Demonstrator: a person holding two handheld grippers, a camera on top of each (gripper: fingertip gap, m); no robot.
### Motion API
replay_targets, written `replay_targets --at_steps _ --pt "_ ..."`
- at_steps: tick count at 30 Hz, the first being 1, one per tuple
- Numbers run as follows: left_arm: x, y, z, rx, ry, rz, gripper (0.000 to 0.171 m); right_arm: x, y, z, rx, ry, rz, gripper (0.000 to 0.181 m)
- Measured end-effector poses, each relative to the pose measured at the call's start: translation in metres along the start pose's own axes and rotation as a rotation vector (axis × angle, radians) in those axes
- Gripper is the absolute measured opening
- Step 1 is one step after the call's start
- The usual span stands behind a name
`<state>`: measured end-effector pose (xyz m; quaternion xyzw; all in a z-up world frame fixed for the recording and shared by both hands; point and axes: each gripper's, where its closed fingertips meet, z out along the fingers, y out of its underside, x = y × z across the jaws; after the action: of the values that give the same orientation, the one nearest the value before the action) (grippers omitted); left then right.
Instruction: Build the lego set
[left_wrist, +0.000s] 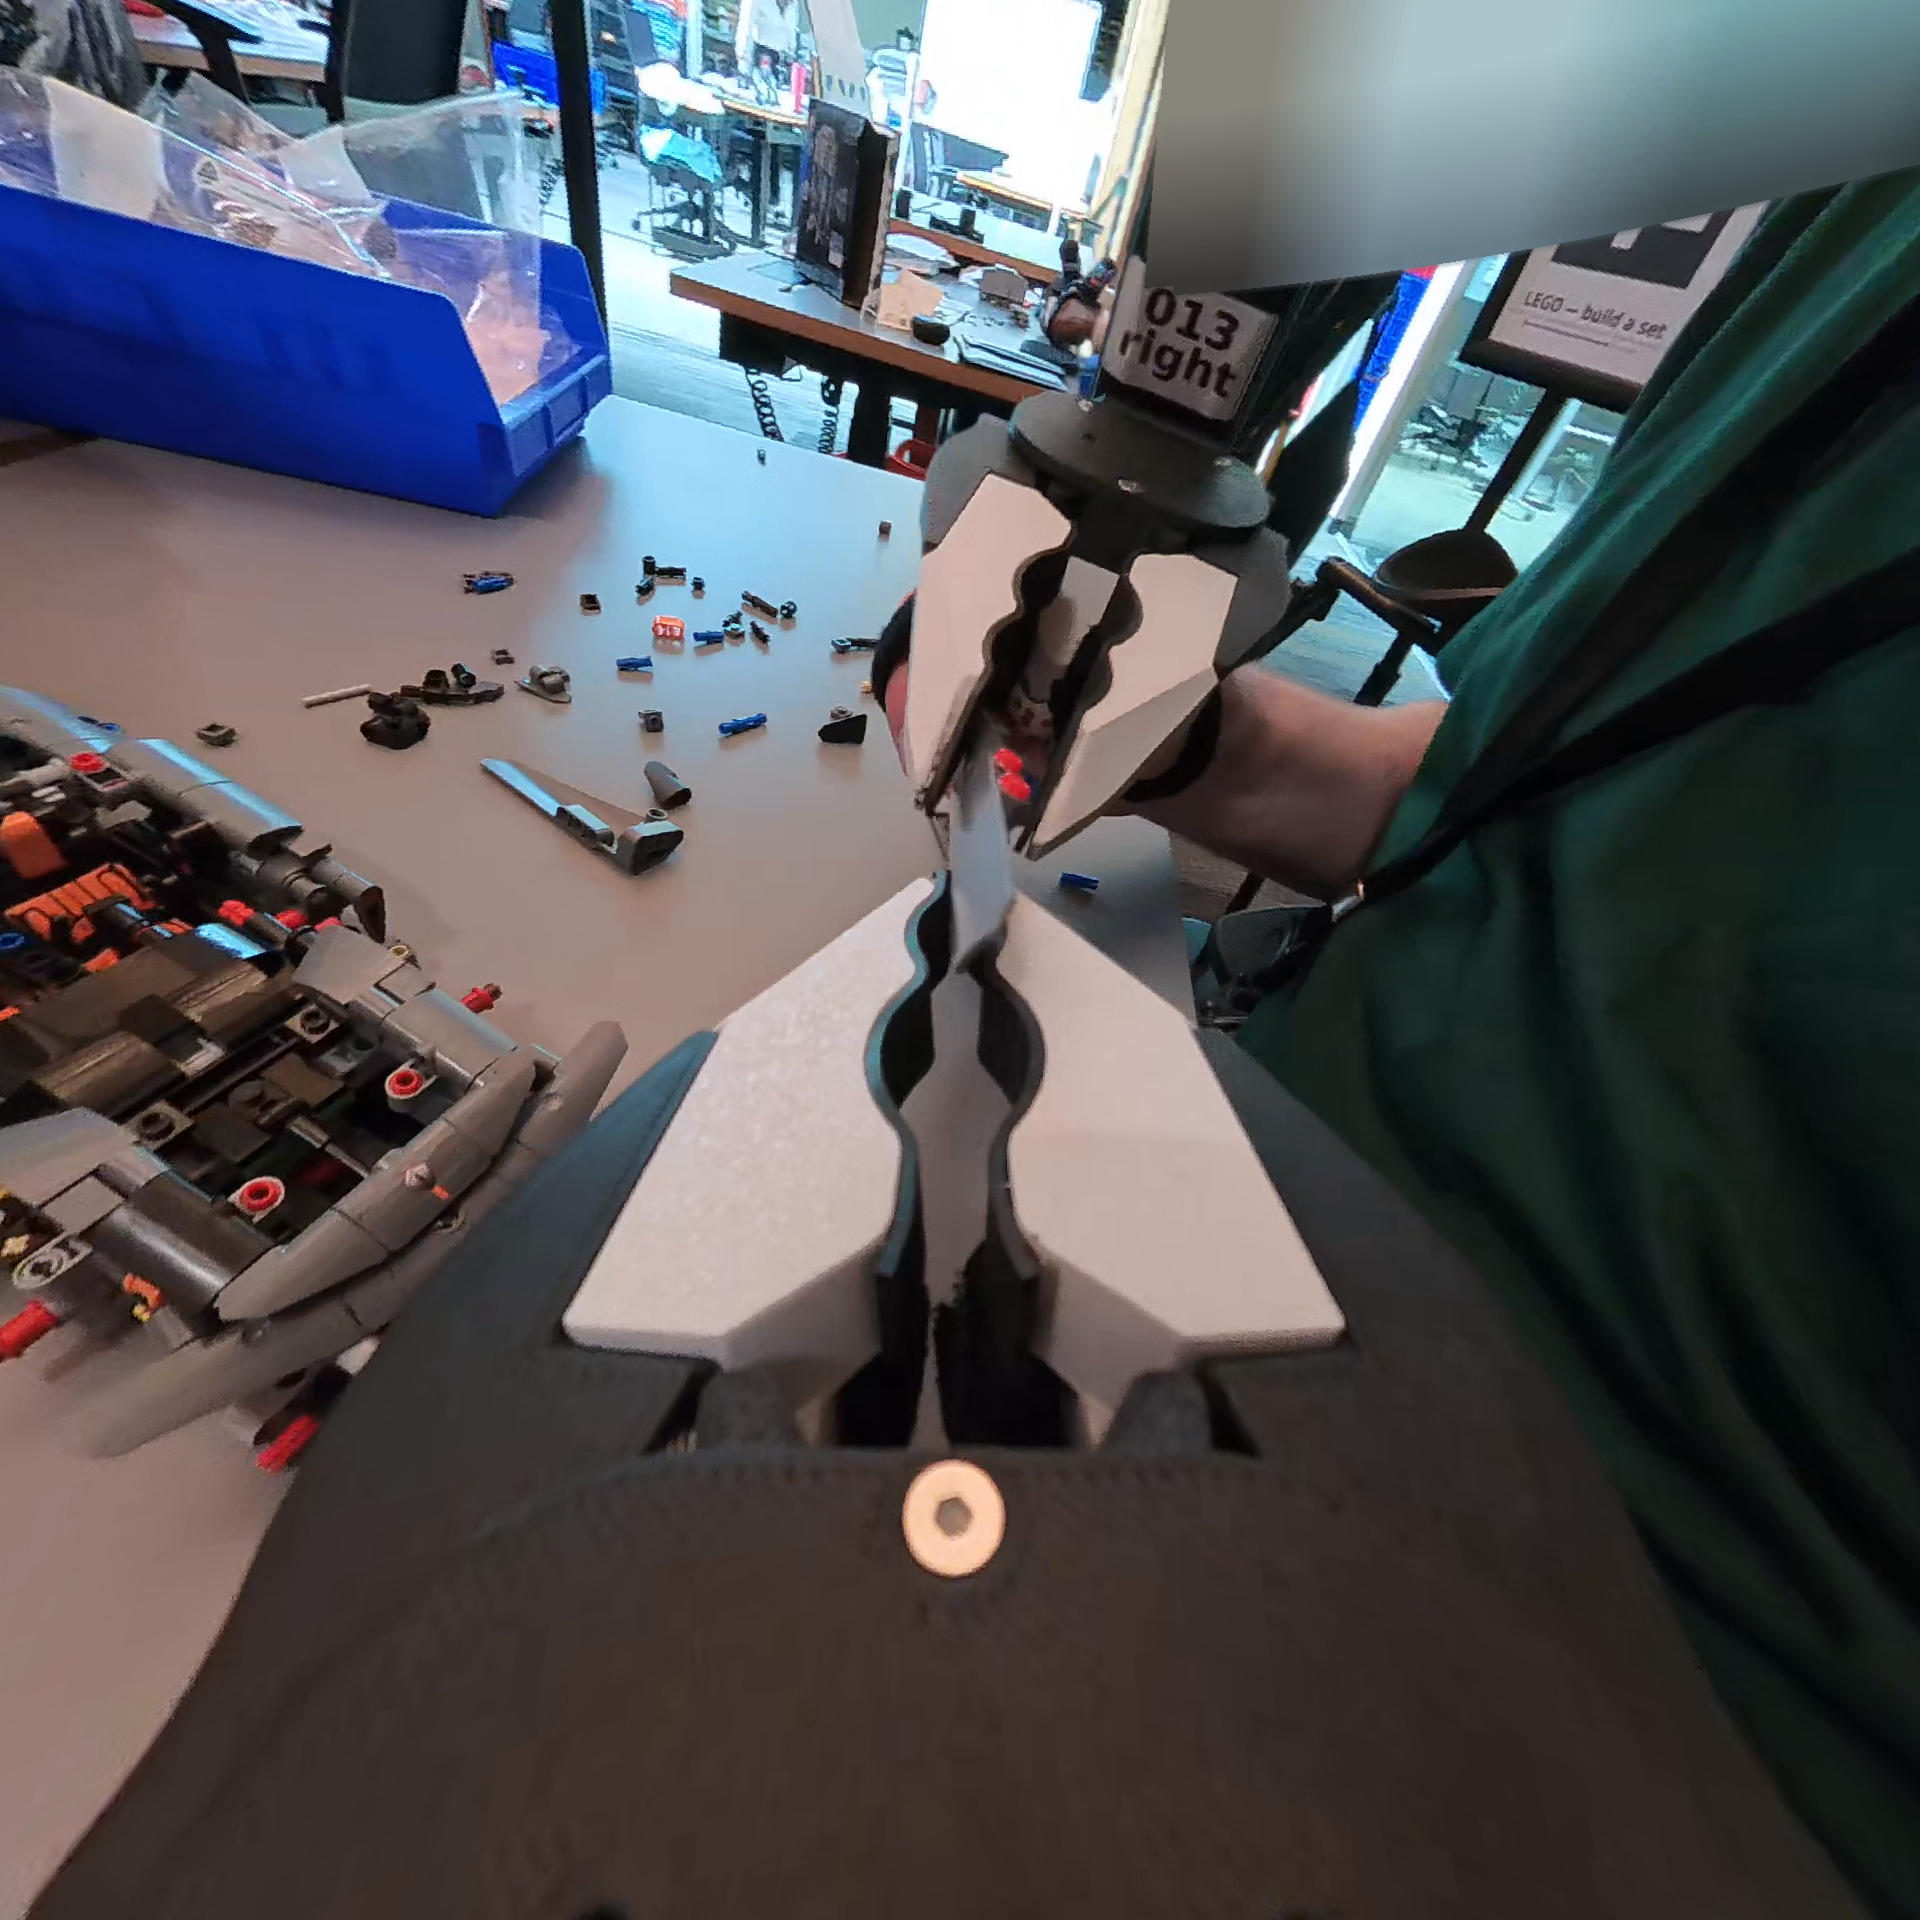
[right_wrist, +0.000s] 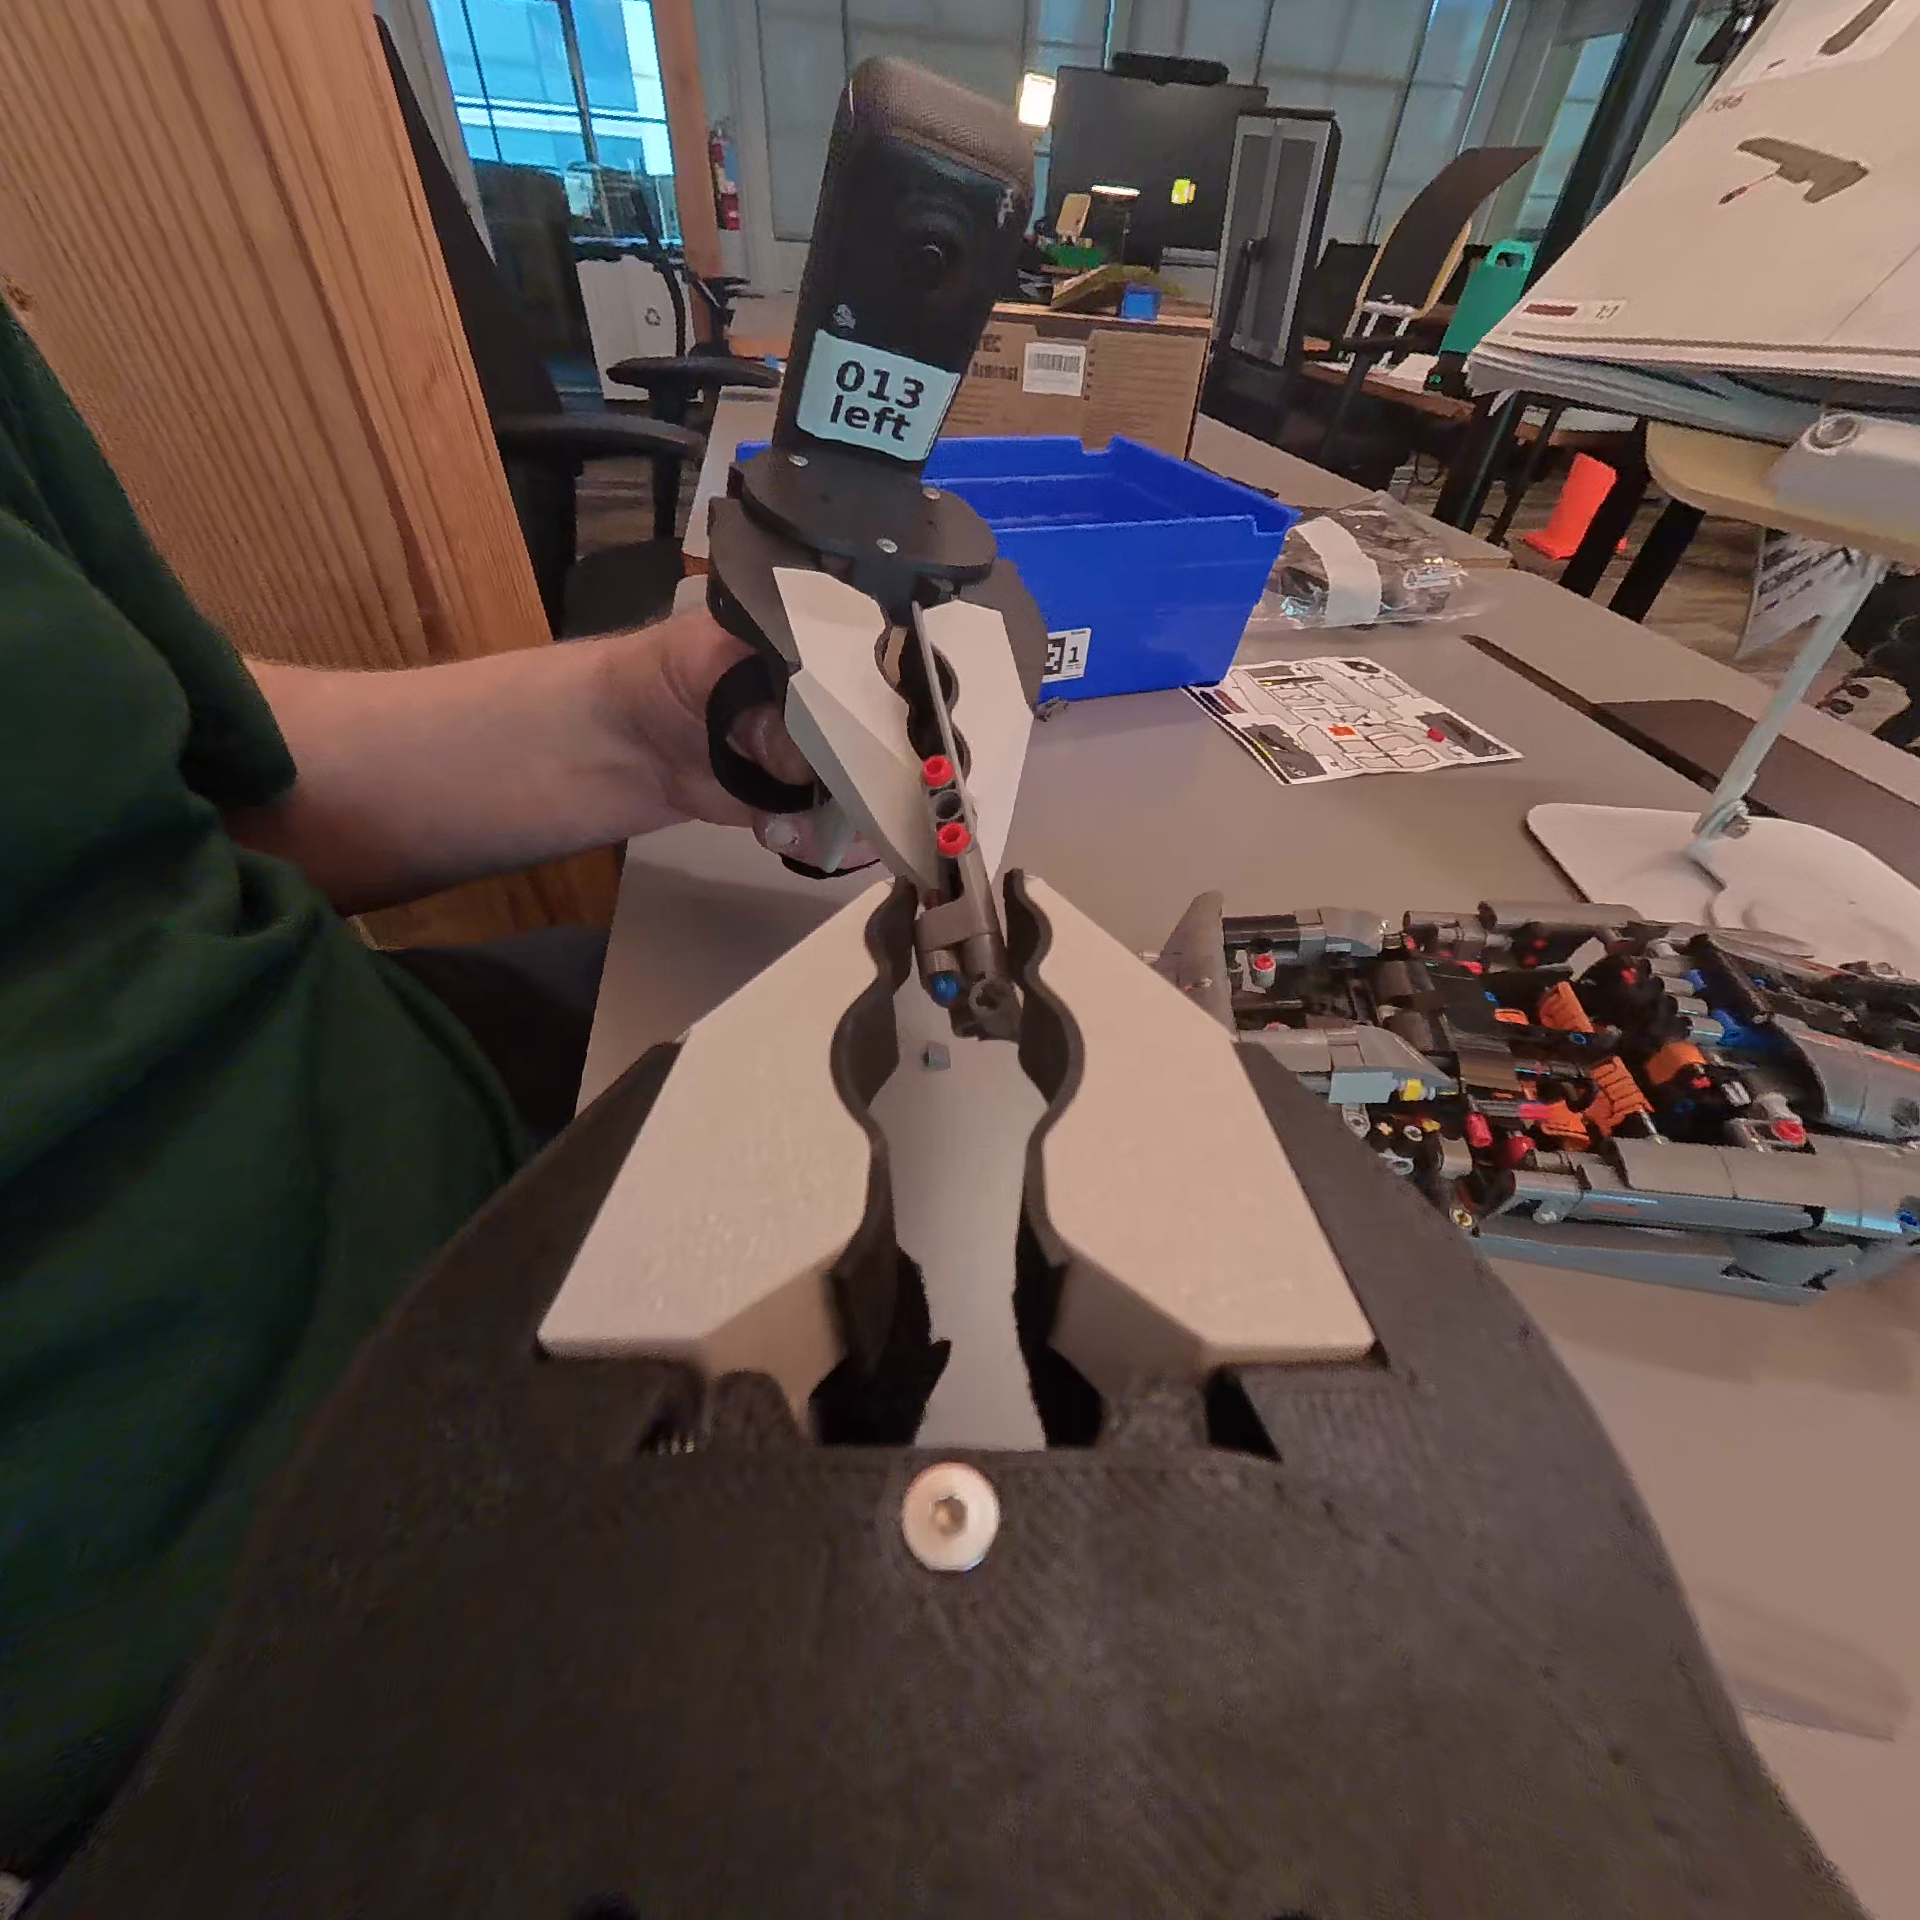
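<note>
Lego sub-assembly (right_wrist: 961, 894), one piece: a long grey blade-like panel carrying two red pins and one blue pin, held in the air between the two claws, above the near edge of the desk (right_wrist: 1299, 831). Left claw (left_wrist: 961, 935) is clamped on the flat grey end of the panel, the thin panel pinched edge-on between its fingers. Right claw (right_wrist: 951, 914) has its fingertips to either side of the darker pinned end; jaws look partly parted around it, and real contact cannot be told from either view. The two claws meet tip to tip, each seen head-on from the other's camera. One large grey, black and orange lego model (left_wrist: 239, 1049) lies on the desk, left of the left claw and right of the right claw. Loose parts (left_wrist: 665, 665), a dozen or more and too small to count surely, lie scattered past the left claw; among them one long grey blade piece (left_wrist: 582, 810). One blue bin (left_wrist: 301, 343) with clear bags sits far left; a second blue bin (right_wrist: 1122, 540) stands behind the left claw in the right wrist view. One sticker sheet (right_wrist: 1351, 717) lies flat beyond. A person's green sleeve (left_wrist: 1662, 935) fills the side.
</note>
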<state>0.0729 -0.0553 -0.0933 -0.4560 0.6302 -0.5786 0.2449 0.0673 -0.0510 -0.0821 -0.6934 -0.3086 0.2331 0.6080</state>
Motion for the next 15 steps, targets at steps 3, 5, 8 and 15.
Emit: replay_targets --at_steps 3,5,8,15 --pt "-0.001 -0.003 -0.007 0.025 -0.048 0.0 0.0 -0.001 -0.001 0.004 0.001 -0.035 0.031 0.015" --pt "-0.001 -0.006 -0.015 0.043 -0.1 0.013 0.009 0.002 -0.003 0.004 0.018 -0.05 0.055 0.015" --pt "-0.001 -0.01 -0.038 0.056 -0.196 0.031 0.022 0.009 -0.001 0.001 0.017 -0.053 0.037 0.015" --pt "-0.022 -0.014 -0.182 -0.076 -0.669 0.143 0.023 0.021 0.013 0.006 -0.04 -0.048 0.056 0.015"
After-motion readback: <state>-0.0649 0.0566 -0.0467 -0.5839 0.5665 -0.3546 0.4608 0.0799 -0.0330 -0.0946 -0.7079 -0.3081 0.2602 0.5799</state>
